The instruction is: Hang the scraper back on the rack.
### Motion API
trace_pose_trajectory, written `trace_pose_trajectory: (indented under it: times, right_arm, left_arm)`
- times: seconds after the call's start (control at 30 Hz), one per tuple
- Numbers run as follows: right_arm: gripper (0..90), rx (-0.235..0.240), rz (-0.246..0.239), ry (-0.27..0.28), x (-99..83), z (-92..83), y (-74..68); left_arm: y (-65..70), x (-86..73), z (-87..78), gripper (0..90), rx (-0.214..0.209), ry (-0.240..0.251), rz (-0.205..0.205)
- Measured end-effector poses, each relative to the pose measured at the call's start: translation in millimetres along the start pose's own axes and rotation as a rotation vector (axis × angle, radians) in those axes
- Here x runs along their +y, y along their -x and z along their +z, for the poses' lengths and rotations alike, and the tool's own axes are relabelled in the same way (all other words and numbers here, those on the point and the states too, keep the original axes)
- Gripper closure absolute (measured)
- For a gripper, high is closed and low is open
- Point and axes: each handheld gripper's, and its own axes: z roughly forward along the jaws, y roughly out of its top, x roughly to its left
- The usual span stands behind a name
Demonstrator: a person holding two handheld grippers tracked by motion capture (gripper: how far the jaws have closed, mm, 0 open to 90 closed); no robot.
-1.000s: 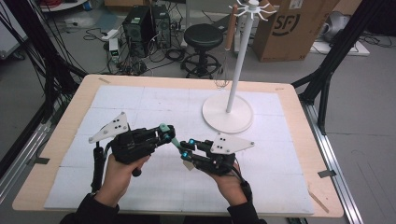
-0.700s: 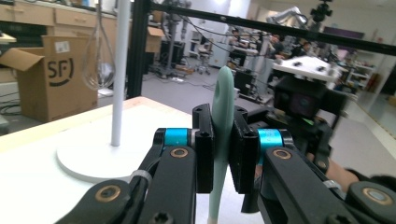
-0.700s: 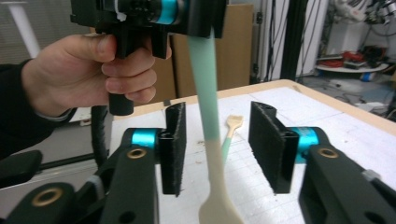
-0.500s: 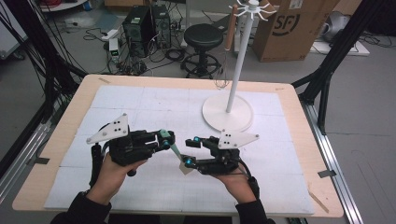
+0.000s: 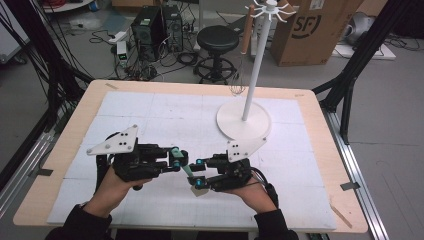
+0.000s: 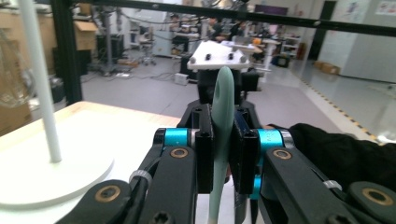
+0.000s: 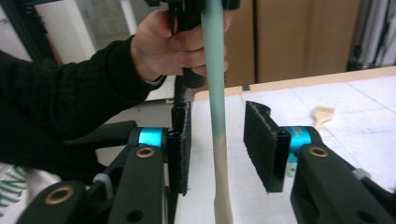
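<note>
Left gripper point(image 5: 176, 159) sat at about 7 o'clock on the table point(image 5: 75, 125), jaws clamped on the green end of a spatula point(image 5: 188, 171); in the left gripper view the pads pinched the green blade-like handle point(image 6: 221, 126) flat between them, upright in that frame; right gripper point(image 5: 199, 174) faced it from 5 o'clock, tips nearly meeting the left's.

Spatula ran between the two grippers, green upper part going to pale wood lower down point(image 7: 219, 154); in the right gripper view it stood between the right's pads point(image 7: 258, 140) with a gap on each side, touching neither as far as I could tell; those jaws had just been closing, part-way, nothing gripped yet.

White stand point(image 5: 243, 120) at 1 o'clock, well apart from both hands; a wire whisk point(image 5: 239, 75) hung off one of its top hooks; a small brush point(image 7: 322, 114) lay on the table beyond the right gripper.

Judged a hand-over in progress, left to right, likely ahead of hanging the spatula on the stand; step in hand: right taking hold of the wooden end.

Next move seemed to call for the right jaws to close square on the shaft before the left let go; shaft narrow and round, so an off-centre pinch could let it twist or slip.
</note>
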Motion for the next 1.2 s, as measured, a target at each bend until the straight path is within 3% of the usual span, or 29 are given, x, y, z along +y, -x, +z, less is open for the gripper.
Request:
trace_pose_trajectory:
  times: [0.1,0.2,0.27,0.37,0.43,0.5,0.7,0.9,1.2]
  right_arm:
    - [66.9,0.024,-0.013,-0.006,-0.2,1.4,0.5]
    - [77.0,0.045,-0.024,-0.010,0.1,2.5,0.0]
    - [83.1,0.051,-0.036,-0.010,0.6,2.4,-1.0]
    - [84.2,0.042,-0.047,0.007,1.7,1.6,-1.8]
    - [84.5,0.031,-0.047,0.014,2.2,1.0,-2.2]
    - [84.7,0.000,-0.039,0.016,2.5,-0.7,-1.5]
    - [84.7,-0.092,-0.023,0.041,3.1,-9.5,3.4]
    - [84.7,-0.193,-0.020,0.088,4.9,-20.5,9.1]
    - [84.6,-0.309,0.008,0.156,13.7,-46.5,26.5]
  left_arm:
    - [0.7,-0.1,0.5,82.0,-0.021,0.007,0.005]
    - [1.2,-0.2,1.2,82.1,-0.042,0.008,0.009]
    - [1.2,-0.1,1.2,82.0,-0.042,0.016,0.005]
    - [1.0,0.3,0.7,81.7,-0.034,0.026,-0.005]
    - [1.3,0.4,0.3,80.1,-0.013,0.032,-0.007]
    - [0.6,0.9,-0.6,62.1,0.014,0.042,-0.033]
    - [-0.9,1.6,-11.4,42.0,0.130,0.070,-0.018]
    - [-4.3,-2.6,-24.2,26.4,0.243,0.054,0.003]
    - [-10.7,-24.1,-46.9,20.5,0.353,0.004,0.036]
